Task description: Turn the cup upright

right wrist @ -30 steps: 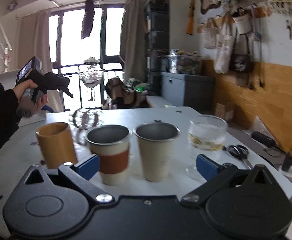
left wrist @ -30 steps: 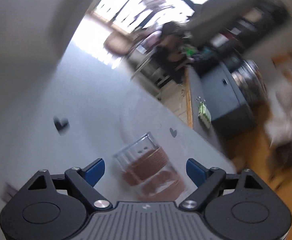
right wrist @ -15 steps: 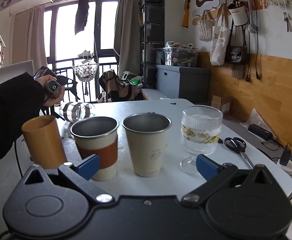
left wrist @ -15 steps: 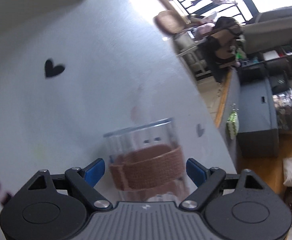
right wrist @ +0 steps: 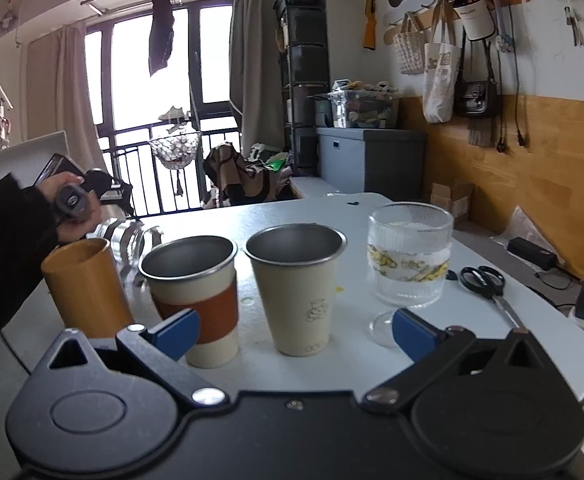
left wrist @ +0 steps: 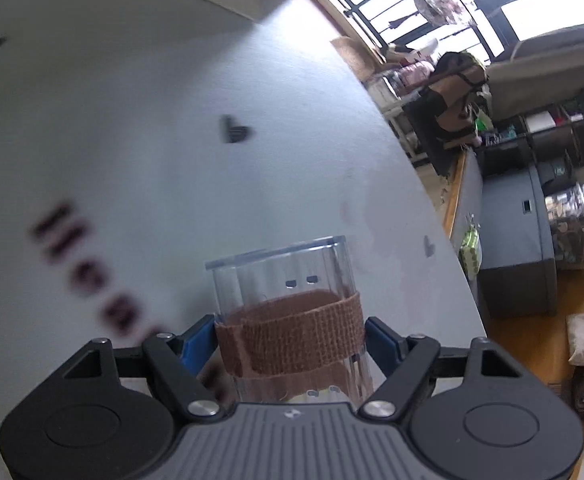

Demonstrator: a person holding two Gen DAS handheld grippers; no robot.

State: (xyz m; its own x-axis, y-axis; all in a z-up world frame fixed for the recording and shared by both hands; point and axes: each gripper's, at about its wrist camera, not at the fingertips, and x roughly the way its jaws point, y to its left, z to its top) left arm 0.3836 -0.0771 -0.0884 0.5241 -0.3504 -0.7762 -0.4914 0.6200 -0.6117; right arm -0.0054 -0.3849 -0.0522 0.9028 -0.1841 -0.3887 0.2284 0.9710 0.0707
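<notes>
I am looking across the white table [right wrist: 472, 256] at four upright cups crowding my wide-open, empty right gripper [right wrist: 294, 330] from ten to two o'clock, scissors [right wrist: 488, 284] at three. My left gripper [left wrist: 290, 344] is clamping the clear banded cup [left wrist: 288, 312], lying sideways at ten o'clock behind the orange cup [right wrist: 86, 280].

Glass cup [left wrist: 288, 312] betw. left gripper [left wrist: 290, 338] fingers; scissors [right wrist: 488, 284] right of goblet [right wrist: 410, 260]

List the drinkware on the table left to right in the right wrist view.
Orange-brown cup → metal cup with brown sleeve → plain cream metal cup → ribbed stemmed glass with yellow pattern. The clear glass held in the left tongs behind the orange-brown cup is left out, since it overlaps.
</notes>
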